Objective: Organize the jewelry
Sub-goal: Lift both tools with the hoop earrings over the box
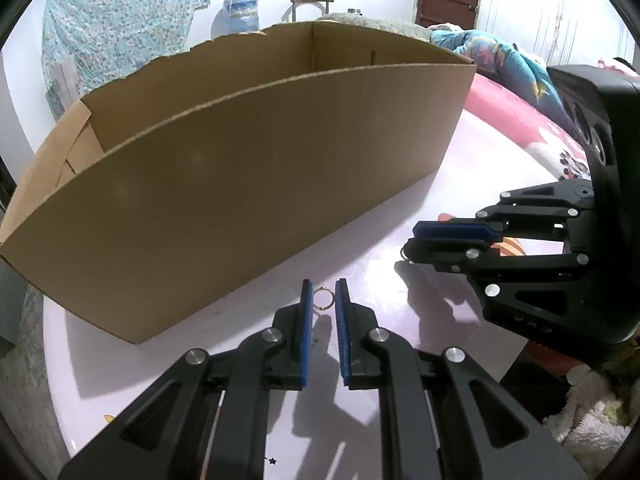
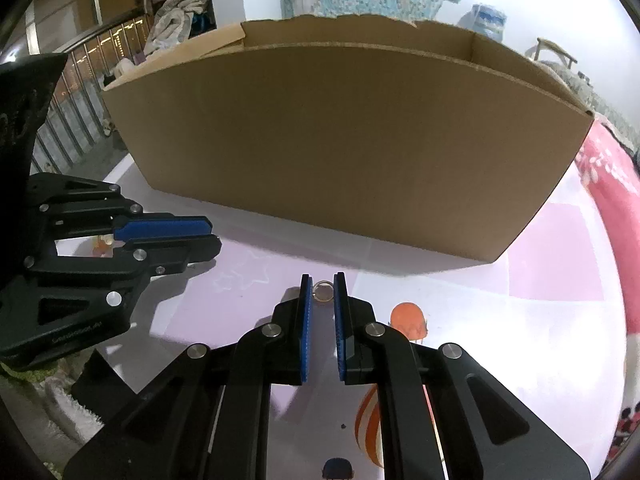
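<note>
**A:** What have you got in each hand?

**B:** My left gripper (image 1: 323, 294) is pinched on a small gold ring (image 1: 322, 299), right at the tips of its blue pads. My right gripper (image 2: 322, 289) is clamped on a second ring (image 2: 322, 291) the same way, metal hoop held between the fingertips.

**A:** Are the rings on the table or up off it?

**B:** I can't tell. Both sit low over the pale pink table (image 1: 384, 216), but whether they touch it, the views don't show.

**A:** What's around you?

**B:** A big open cardboard box (image 1: 248, 184) stands straight ahead of both grippers, its long brown wall close in front of the fingertips. The far rim is torn and ragged. The wall rises above both rings, so it stands between them and the inside of the box.

**A:** And the two grippers, how do they sit to each other?

**B:** Side by side, near each other but apart, both angled down toward the box wall. From the left camera the right one comes in from the right edge, jaws nearly together.

**A:** Anything else nearby?

**B:** The table has printed cartoon patches, one orange (image 2: 408, 320) just right of my right gripper. A pink blanket (image 2: 612, 208) lies off to the right, and a pale blue patterned cloth (image 1: 120, 12) hangs behind the box.
</note>
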Demonstrator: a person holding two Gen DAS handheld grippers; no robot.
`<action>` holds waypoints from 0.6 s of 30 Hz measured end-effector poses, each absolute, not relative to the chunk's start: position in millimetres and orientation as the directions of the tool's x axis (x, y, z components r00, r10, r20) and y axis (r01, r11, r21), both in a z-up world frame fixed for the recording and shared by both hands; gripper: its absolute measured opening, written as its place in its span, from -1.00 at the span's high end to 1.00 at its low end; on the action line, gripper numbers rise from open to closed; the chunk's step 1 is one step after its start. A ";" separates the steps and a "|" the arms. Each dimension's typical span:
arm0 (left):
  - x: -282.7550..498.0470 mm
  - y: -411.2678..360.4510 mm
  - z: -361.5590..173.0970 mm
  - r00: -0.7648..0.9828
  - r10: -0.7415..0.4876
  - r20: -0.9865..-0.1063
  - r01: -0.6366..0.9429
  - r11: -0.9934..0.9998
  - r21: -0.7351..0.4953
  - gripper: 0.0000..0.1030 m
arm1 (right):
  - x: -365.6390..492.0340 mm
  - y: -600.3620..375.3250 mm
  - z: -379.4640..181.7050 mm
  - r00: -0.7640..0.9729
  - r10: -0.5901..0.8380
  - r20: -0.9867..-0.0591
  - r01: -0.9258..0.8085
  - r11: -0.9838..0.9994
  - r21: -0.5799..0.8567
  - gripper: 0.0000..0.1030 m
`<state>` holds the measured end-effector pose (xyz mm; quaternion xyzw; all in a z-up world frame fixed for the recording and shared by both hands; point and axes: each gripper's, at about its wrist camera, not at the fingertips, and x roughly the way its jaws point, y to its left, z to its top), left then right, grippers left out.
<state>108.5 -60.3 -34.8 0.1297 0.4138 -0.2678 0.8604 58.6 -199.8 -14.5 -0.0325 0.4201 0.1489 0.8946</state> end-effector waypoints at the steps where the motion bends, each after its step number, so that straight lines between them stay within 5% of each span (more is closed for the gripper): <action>1: 107.8 -59.9 -33.6 0.516 -0.354 -0.780 0.569 0.823 0.002 0.80 | 57.0 -200.1 -12.2 0.607 0.238 -0.759 -0.294 0.954 0.064 0.84; 18: 95.5 -30.2 81.3 0.636 -0.496 -0.591 0.600 0.800 -0.024 0.80 | 40.4 -215.7 95.3 0.769 0.341 -0.541 -0.343 0.934 0.102 0.84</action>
